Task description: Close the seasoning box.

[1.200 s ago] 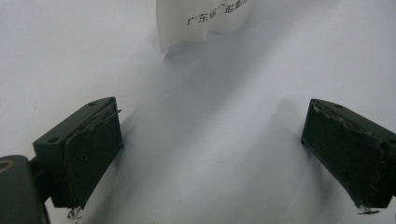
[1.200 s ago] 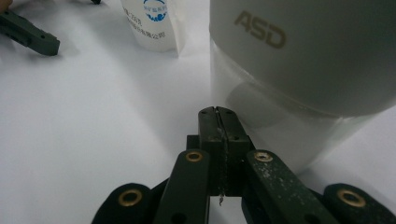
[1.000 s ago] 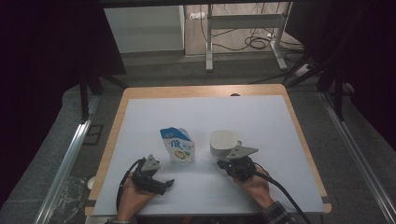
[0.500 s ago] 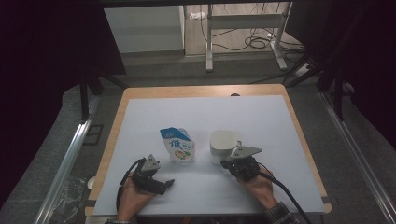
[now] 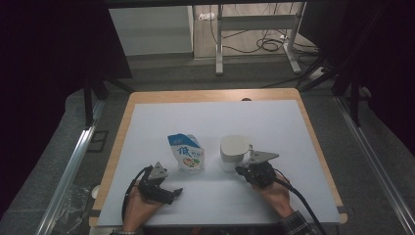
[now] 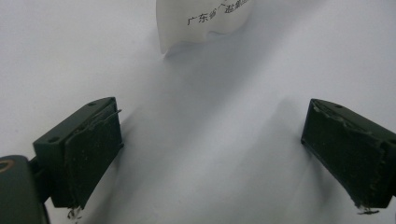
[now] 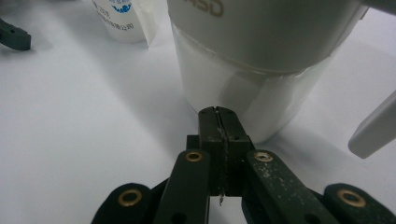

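A blue-and-white milk pouch stands on the white mat, with a white lidded cup to its right. My right gripper sits just in front of the cup, low on the mat. In the right gripper view its jaws are shut with nothing between them, tips right at the cup's base; whether they touch it I cannot tell. My left gripper rests in front of the pouch. The left gripper view shows it open over bare mat, the pouch's lower edge ahead.
The cup's handle juts out at the right of the right gripper view, and the pouch stands at upper left. The table's wooden edge borders the mat. Beyond the table stand a desk frame and floor cables.
The right gripper has drifted slightly to the right beside the cup, still shut. The left gripper, the pouch and the cup have stayed where they were.
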Motion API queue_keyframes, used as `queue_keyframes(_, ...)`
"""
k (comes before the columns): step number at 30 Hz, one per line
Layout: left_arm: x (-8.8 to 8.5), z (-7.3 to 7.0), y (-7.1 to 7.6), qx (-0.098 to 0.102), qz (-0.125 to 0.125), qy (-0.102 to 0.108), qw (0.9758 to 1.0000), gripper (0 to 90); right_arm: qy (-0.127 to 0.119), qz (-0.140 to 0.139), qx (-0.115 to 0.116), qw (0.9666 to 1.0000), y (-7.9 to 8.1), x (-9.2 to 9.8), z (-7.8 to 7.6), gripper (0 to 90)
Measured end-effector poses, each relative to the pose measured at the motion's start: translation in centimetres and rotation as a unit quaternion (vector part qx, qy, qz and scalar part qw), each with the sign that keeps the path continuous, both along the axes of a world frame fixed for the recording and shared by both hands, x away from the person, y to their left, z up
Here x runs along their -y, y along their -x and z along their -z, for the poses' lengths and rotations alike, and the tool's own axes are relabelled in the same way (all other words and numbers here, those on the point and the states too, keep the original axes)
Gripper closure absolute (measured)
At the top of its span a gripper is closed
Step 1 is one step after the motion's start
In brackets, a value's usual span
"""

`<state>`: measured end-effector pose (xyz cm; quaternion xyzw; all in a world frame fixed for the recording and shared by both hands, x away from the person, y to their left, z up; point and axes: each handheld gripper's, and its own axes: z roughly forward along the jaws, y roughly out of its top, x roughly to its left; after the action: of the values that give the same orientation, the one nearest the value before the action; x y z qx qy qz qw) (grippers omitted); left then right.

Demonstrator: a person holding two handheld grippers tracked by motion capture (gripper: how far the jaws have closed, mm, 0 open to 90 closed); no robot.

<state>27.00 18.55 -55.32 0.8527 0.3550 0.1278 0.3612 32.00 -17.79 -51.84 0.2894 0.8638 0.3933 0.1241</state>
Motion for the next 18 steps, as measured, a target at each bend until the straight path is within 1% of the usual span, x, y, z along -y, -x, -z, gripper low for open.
queue_keyframes(6,0.0,0.0,0.0,0.0,0.0,0.0,1.0,5.1,0.002,0.001,0.003,1.0,0.1,-0.1,0.0,89.4)
queue_keyframes(8,0.0,0.0,0.0,0.0,0.0,0.0,1.0,5.1,-0.003,0.001,0.001,1.0,0.1,-0.1,0.0,89.0)
queue_keyframes(10,0.0,0.0,0.0,0.0,0.0,0.0,1.0,5.1,-0.004,-0.002,0.001,1.0,0.2,-0.2,-0.1,88.4)
queue_keyframes(11,0.0,0.0,0.0,0.0,0.0,0.0,1.0,5.1,-0.009,-0.008,-0.003,0.9999,0.2,-0.4,-0.1,87.7)
queue_keyframes(14,0.0,0.0,0.0,0.0,0.0,0.0,1.0,5.1,-0.012,-0.01,0.0,0.9999,0.2,-0.7,-0.1,87.8)
queue_keyframes(15,0.0,0.0,0.0,0.0,0.0,0.0,1.0,5.1,-0.013,-0.016,0.0,0.9998,0.1,-1.0,-0.2,88.6)
queue_keyframes(18,0.0,0.0,0.0,0.0,0.0,0.0,1.0,5.1,-0.009,-0.019,0.002,0.9998,0.1,-1.3,-0.1,89.4)
